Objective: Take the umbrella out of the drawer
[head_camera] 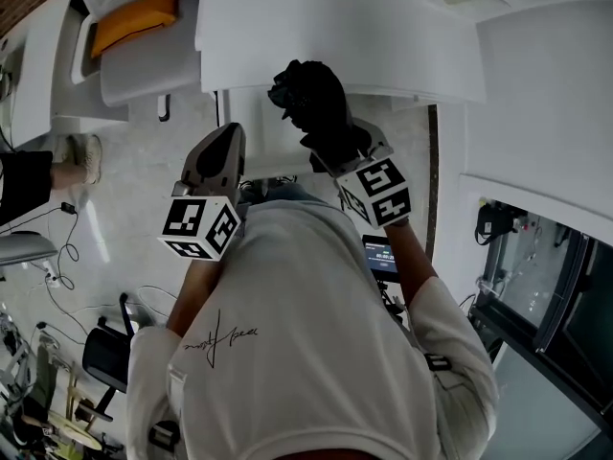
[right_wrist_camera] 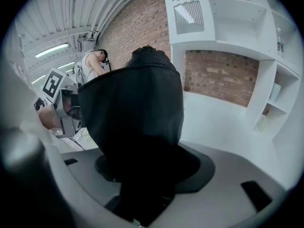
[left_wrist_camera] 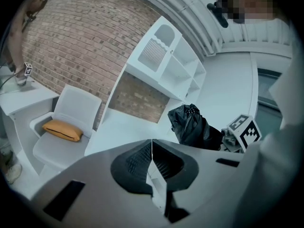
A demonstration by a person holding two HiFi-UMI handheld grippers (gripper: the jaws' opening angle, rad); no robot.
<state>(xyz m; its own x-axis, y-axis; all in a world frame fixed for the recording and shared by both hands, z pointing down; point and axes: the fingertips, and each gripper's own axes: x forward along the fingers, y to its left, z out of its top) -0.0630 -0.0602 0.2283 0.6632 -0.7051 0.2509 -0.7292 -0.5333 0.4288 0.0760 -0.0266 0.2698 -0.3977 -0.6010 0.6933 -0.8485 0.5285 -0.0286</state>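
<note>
The black folded umbrella is held up in front of the white counter, with my right gripper shut on its lower end. In the right gripper view the umbrella fills the middle and hides the jaws' tips. My left gripper hangs to the umbrella's left, apart from it. Its jaws are shut with nothing between them. The left gripper view shows the umbrella beside the right gripper's marker cube. I cannot make out a drawer.
A white chair with an orange cushion stands at the far left. White shelves rise against a brick wall. Cables lie on the floor. Another person's leg and shoe show at the left edge.
</note>
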